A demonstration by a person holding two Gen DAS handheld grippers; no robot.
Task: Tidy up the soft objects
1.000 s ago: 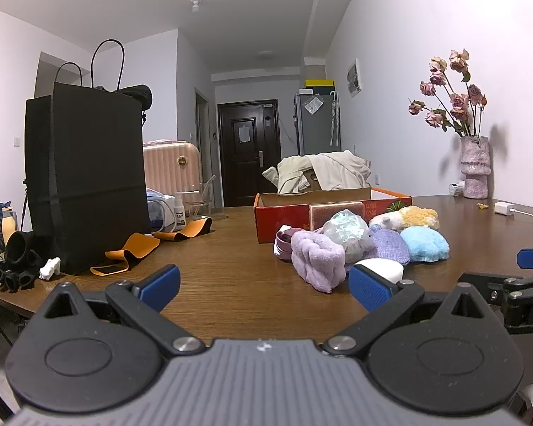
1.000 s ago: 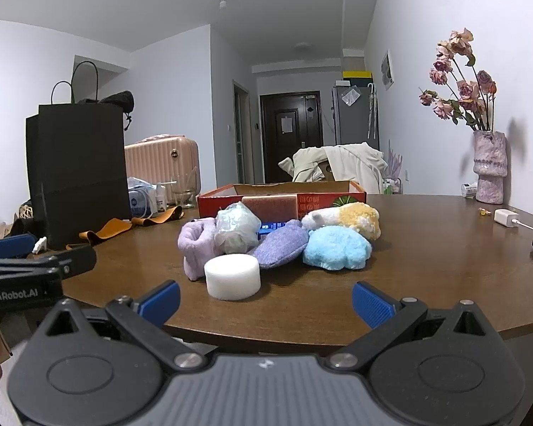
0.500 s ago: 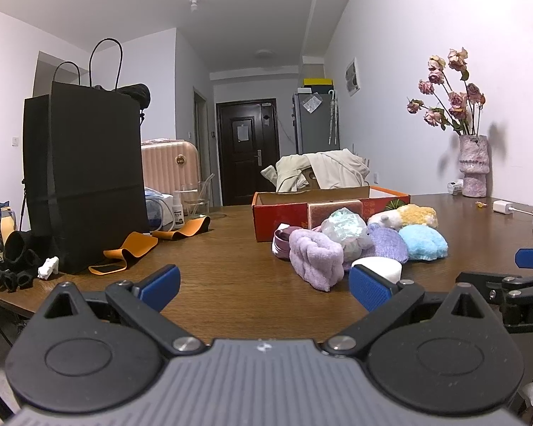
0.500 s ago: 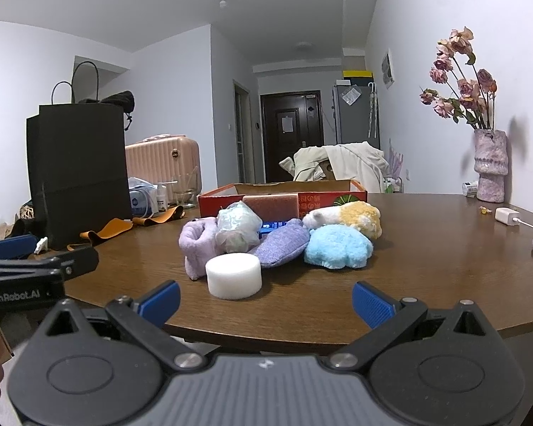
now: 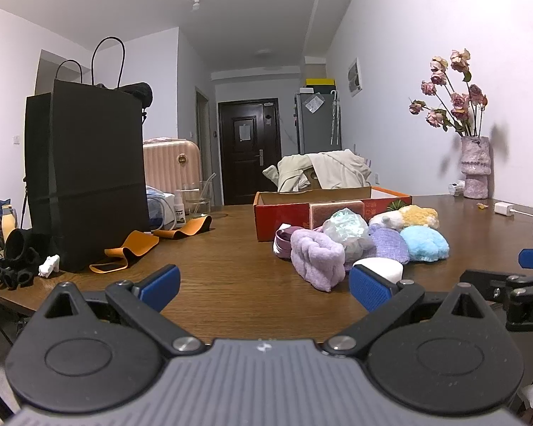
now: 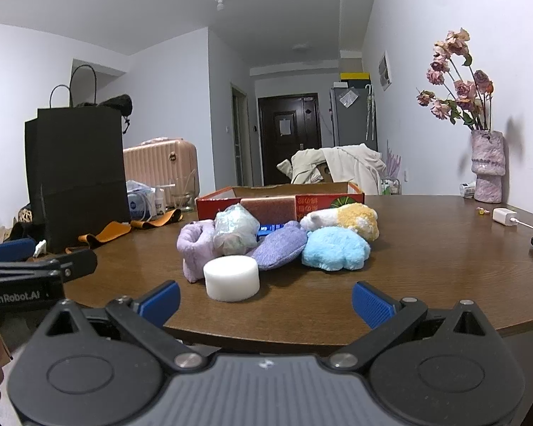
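Left gripper: your left gripper [image 5: 263, 280] hangs low centre in its view with the jaws spread wide and nothing between them.
Right gripper: your right gripper [image 6: 264, 300] sits low centre too, jaws apart and empty, short of the table edge [image 6: 444, 323].
Soft pile: the things to sort lie bunched mid-frame in the right view, just in front of the red box [image 6: 330, 202], which looks like the place to put them.
Nearest piece: the white foam cylinder [image 6: 231, 277] stands at the front of the pile, apart from the rest or barely touching; take it first.
Approach: come in level, straddle its round sides, and close gently, since foam will likely squash and spring.
Watch: the lilac towel roll [image 6: 195, 248] leans close on the cylinder's left; keep that finger clear of it.
Behind: the crinkled plastic bundle [image 6: 235, 228], purple pouch [image 6: 279, 248], blue plush [image 6: 335, 250] and yellow-white plush [image 6: 348, 218] touch one another, so lifting one may drag its neighbour.
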